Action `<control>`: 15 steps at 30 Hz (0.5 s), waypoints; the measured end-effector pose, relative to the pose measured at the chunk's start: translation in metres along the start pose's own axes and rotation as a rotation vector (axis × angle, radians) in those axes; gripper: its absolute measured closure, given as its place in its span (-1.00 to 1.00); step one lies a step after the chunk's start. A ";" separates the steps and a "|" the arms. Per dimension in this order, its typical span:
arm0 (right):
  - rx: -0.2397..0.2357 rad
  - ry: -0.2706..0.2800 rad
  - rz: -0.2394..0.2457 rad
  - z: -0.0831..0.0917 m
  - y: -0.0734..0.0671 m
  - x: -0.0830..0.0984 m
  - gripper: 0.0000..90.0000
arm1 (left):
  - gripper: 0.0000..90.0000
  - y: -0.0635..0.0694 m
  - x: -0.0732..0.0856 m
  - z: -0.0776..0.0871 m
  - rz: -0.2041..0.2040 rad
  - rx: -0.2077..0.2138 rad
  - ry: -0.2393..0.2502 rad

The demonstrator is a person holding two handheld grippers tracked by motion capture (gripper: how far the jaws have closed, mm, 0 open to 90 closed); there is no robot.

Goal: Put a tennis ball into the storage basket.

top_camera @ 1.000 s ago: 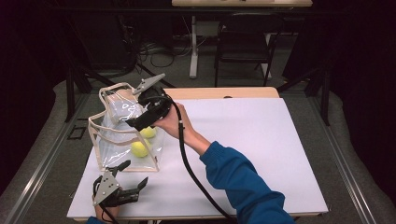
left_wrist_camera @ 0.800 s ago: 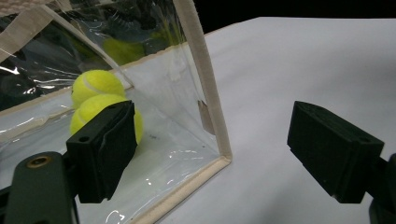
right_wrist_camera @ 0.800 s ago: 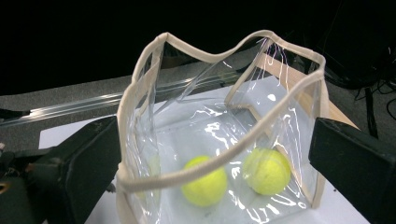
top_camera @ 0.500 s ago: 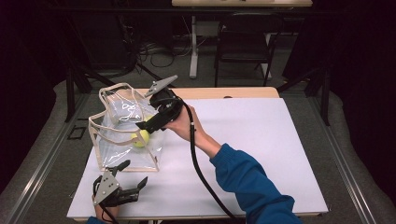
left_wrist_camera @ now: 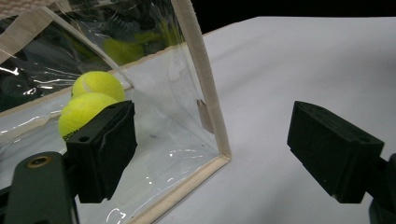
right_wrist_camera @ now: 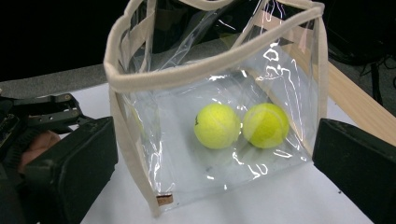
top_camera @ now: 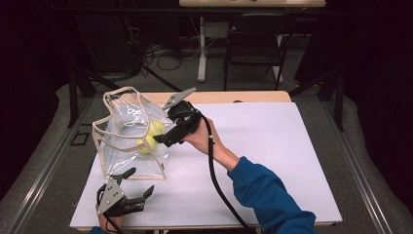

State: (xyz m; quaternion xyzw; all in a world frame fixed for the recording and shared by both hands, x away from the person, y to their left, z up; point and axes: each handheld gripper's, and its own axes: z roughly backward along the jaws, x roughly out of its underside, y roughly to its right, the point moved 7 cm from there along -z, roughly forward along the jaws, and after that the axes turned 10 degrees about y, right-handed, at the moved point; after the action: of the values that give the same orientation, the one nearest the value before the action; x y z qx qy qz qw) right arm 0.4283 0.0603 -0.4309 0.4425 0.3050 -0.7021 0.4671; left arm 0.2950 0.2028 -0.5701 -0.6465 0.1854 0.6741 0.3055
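The right gripper is hovering just beside the clear tote bag, its jaws having just been opening, now wide apart with nothing between them; two tennis balls are lying touching inside the bag on the white board; the left gripper is resting near the bag's front corner, jaws apart and empty.
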 end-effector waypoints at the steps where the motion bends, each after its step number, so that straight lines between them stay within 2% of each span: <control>1: 0.002 0.001 -0.002 0.001 0.001 0.002 -1.00 | -0.65 0.000 0.000 0.000 0.000 0.000 -0.001; 15: 0.010 -0.042 -0.016 0.014 0.002 0.035 -1.00 | -0.65 0.000 -0.001 0.000 -0.003 -0.001 0.002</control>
State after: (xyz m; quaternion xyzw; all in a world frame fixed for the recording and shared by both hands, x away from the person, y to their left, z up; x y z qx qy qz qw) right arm 0.4193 0.0344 -0.4571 0.4276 0.2950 -0.7164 0.4657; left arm 0.2947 0.2026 -0.5696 -0.6476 0.1844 0.6729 0.3062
